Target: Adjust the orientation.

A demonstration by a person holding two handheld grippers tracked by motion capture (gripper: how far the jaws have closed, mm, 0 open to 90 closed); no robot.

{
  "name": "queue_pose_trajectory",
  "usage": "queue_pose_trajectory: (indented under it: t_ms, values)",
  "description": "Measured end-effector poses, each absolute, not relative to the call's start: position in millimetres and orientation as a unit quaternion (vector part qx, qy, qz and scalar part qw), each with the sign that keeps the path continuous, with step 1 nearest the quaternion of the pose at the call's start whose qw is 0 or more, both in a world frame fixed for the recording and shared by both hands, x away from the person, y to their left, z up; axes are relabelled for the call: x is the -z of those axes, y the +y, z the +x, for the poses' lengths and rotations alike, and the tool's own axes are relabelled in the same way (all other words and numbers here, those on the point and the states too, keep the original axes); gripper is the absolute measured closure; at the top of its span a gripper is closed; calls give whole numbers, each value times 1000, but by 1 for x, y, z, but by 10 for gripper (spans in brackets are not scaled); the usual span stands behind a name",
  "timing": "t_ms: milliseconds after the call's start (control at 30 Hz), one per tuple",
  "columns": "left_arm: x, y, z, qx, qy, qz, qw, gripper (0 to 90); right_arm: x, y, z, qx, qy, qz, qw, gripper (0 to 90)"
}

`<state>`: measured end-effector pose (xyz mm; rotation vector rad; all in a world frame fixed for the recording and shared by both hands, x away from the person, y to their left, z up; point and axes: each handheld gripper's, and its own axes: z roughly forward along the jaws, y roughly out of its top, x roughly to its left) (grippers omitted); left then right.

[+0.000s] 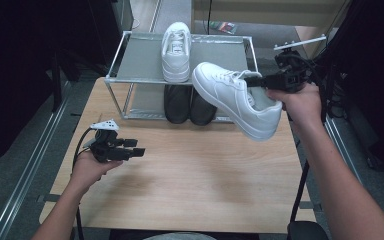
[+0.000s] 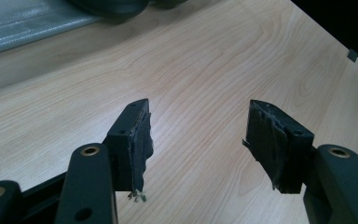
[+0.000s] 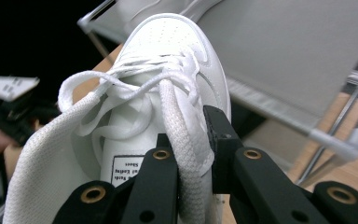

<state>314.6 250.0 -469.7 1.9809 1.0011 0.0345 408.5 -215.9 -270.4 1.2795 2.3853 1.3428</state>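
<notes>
A white sneaker (image 1: 235, 100) hangs tilted in the air over the table's far right, toe toward the rack. My right gripper (image 1: 252, 80) is shut on the rim of its opening. In the right gripper view the two black jaws pinch the padded white collar of the sneaker (image 3: 168, 56) at the gripper (image 3: 191, 135), with the laces and toe beyond. A second white sneaker (image 1: 176, 50) stands on the rack's top shelf. My left gripper (image 1: 139, 147) is held low over the table's left side. Its jaws stand wide open over bare wood, nothing between them (image 2: 198, 135).
A metal-framed rack (image 1: 130, 60) with grey shelves stands at the table's far edge. Two dark shoes (image 1: 177, 102) (image 1: 202, 110) sit on its lower shelf. The wooden table (image 1: 190, 175) stretches out in front. Dark stands and cables rise at the right (image 1: 300, 50).
</notes>
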Motion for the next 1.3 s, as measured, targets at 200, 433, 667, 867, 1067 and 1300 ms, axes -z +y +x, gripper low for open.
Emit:
queue_pose_trajectory:
  t_ms: [200, 433, 667, 867, 1067, 1300]
  values:
    - [470, 248, 316, -12, 400, 802, 444, 406, 263, -211, 428, -439, 773, 451, 79, 846]
    - [469, 247, 319, -8, 392, 805, 446, 406, 258, -195, 461, -428, 745, 499, 114, 844]
    - [471, 244, 321, -4, 384, 812, 440, 405, 263, -171, 494, -417, 714, 546, 135, 844]
    - [470, 240, 320, 5, 378, 814, 441, 405, 266, -154, 513, -408, 696, 572, 148, 841]
    - [469, 235, 318, 9, 366, 817, 445, 405, 271, -134, 530, -400, 673, 600, 167, 839]
    - [469, 233, 317, 10, 360, 821, 443, 406, 273, -110, 545, -386, 647, 632, 181, 836]
